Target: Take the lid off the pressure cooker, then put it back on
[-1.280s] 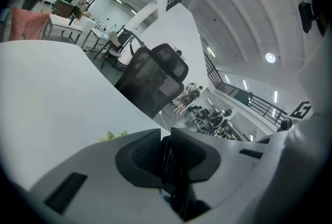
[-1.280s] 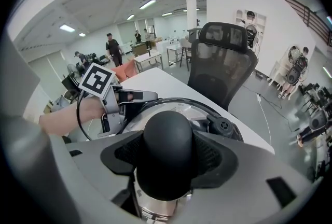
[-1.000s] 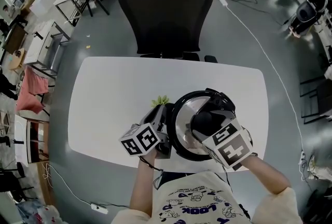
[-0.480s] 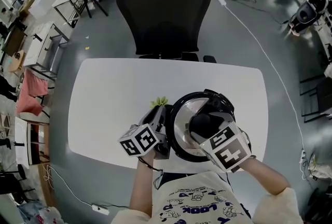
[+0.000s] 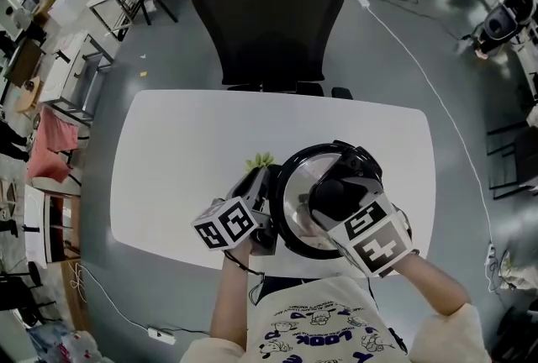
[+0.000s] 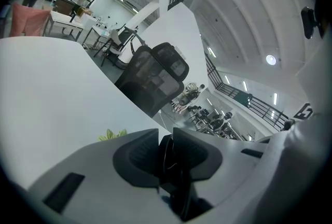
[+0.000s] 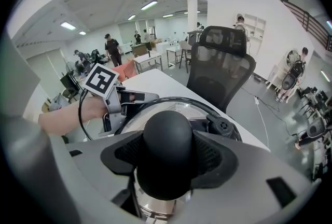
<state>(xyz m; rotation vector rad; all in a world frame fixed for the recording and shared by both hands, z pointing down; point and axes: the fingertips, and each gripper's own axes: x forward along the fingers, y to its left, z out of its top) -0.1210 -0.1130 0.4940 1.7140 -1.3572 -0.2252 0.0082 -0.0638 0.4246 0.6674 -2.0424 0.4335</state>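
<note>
Black chair (image 5: 269, 8) behind white table (image 5: 185, 151)

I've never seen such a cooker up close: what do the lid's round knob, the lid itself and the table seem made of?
Knob: probably hard plastic, matte black, smooth, with only a dull sheen.
Lid: looks like polished metal, likely stainless steel, since it shines and mirrors the room's light.
Table: smooth, plain white top, perhaps laminate or painted board; the look leaves that open.
</note>
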